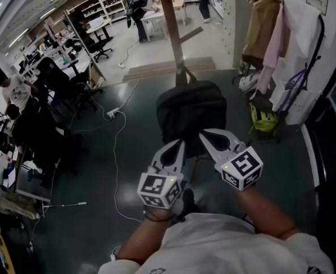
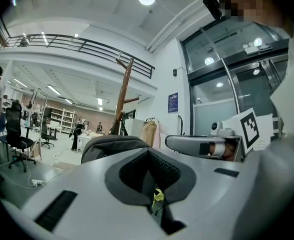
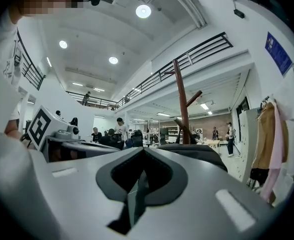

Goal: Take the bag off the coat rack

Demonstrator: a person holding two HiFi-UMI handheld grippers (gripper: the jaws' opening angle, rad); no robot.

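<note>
I'm in a big open-plan office-slash-lab: rows of desks (image 1: 76,67) with office chairs (image 1: 101,48), storage shelves (image 1: 102,5) at the back, railed mezzanine (image 2: 77,46) overhead.

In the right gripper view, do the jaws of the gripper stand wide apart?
No, the right gripper's jaws are closed together, with only a thin dark strap between them.

Left claw (image 1: 179,144), right claw (image 1: 205,134) — both shut
</note>
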